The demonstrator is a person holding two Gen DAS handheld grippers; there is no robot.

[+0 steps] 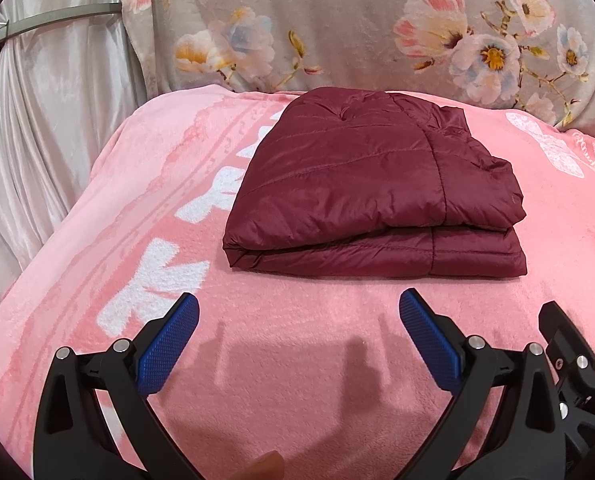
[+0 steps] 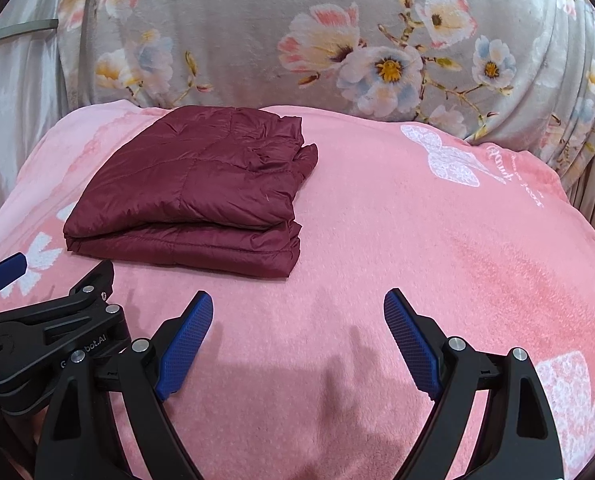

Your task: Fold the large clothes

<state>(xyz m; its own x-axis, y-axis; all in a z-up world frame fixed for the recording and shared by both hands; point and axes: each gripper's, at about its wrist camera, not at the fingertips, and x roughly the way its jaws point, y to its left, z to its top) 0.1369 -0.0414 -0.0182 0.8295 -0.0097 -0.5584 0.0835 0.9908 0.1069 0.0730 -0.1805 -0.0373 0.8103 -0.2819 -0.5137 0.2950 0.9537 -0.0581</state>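
A maroon quilted jacket (image 1: pixel 373 188) lies folded into a thick rectangle on the pink blanket (image 1: pixel 297 360); it also shows in the right wrist view (image 2: pixel 193 196), to the left of centre. My left gripper (image 1: pixel 297 304) is open and empty, held above the blanket just in front of the jacket's near edge. My right gripper (image 2: pixel 297 304) is open and empty, in front of and to the right of the jacket. Neither gripper touches the jacket. The left gripper's body (image 2: pixel 49 328) shows at the left of the right wrist view.
A grey floral blanket (image 1: pixel 357 28) rises behind the pink blanket. Shiny white fabric (image 1: pixel 45 120) hangs at the left. The pink blanket has white lettering at the left (image 1: pixel 157 280) and a white butterfly print at the right (image 2: pixel 449 156).
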